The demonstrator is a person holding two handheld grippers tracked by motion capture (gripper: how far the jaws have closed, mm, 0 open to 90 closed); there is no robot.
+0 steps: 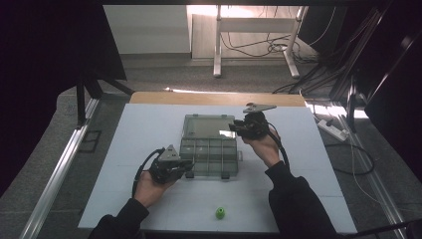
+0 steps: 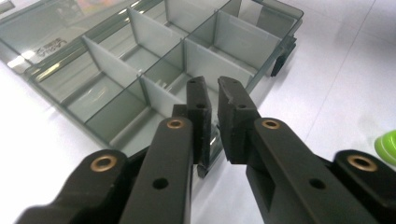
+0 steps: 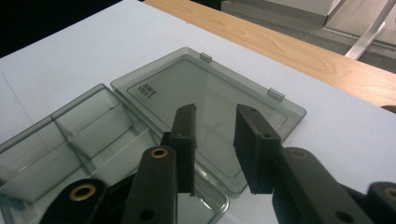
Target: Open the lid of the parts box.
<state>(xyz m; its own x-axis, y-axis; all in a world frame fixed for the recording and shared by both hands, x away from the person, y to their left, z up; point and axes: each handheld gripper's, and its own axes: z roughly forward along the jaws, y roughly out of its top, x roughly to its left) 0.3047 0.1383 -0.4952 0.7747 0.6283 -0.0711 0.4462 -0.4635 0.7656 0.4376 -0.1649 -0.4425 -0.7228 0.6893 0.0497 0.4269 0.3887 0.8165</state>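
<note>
We see the smoky-grey clear plastic divided organiser box [image 1: 209,155] mid-worktop [image 1: 139,129], lid [image 3: 210,102] flat open at 12 o'clock, compartments empty. Left gripper [image 2: 212,100] fingers narrow at its near-left rim; right gripper [image 3: 215,128] fingers part-open over the lid, gripping nothing.

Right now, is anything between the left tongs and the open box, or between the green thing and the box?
Nothing visible. The left tongs sit right at the box's near wall, slightly parted with nothing between them. The green thing lies alone on the table, with bare surface between it and the box, whose lid lies flat open behind.
</note>
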